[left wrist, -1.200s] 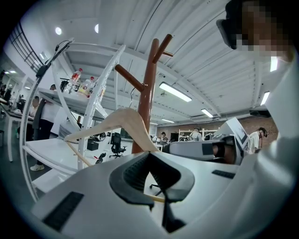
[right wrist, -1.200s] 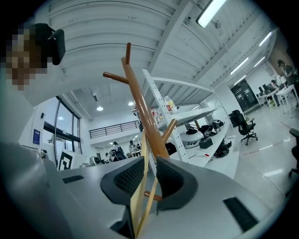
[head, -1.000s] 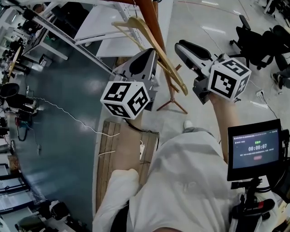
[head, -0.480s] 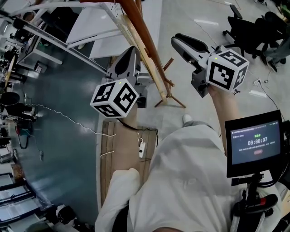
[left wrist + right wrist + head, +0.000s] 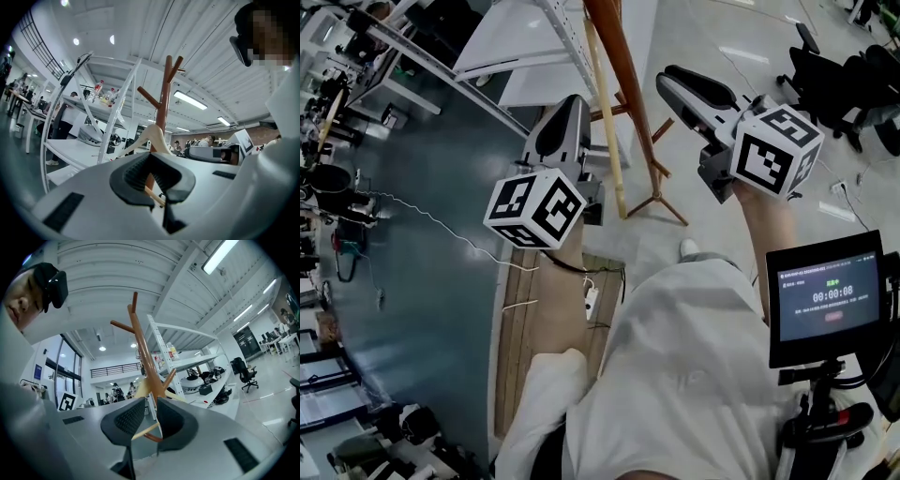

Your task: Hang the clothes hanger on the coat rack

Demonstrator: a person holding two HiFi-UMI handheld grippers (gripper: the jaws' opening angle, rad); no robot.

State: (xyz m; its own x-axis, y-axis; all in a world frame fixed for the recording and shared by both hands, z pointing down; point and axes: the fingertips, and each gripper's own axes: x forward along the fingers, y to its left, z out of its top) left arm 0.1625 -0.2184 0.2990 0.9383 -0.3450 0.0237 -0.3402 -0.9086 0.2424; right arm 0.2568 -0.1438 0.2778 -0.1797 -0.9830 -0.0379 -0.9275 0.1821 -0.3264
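Observation:
The brown wooden coat rack (image 5: 623, 66) stands on the floor ahead of me, its forked pegs high in the left gripper view (image 5: 165, 89). The pale wooden hanger (image 5: 607, 131) hangs close against the pole and shows edge-on; its hook is hidden. My left gripper (image 5: 567, 112) is just left of the hanger, and my right gripper (image 5: 680, 84) is right of the pole. Both stand open and hold nothing. The hanger (image 5: 152, 136) shows beyond the left gripper (image 5: 157, 180), and the hanger (image 5: 146, 389) likewise beyond the right gripper (image 5: 149, 416).
White metal shelving (image 5: 516, 52) stands left of the rack. A wooden board (image 5: 525, 319) with a power strip (image 5: 591, 302) lies on the floor below. Office chairs (image 5: 839, 75) are at the far right, and a screen on a stand (image 5: 830, 300) is at my right side.
The hanger has turned from broadside to edge-on and now lies closer along the pole. Both grippers stay about where they were, near the rack.

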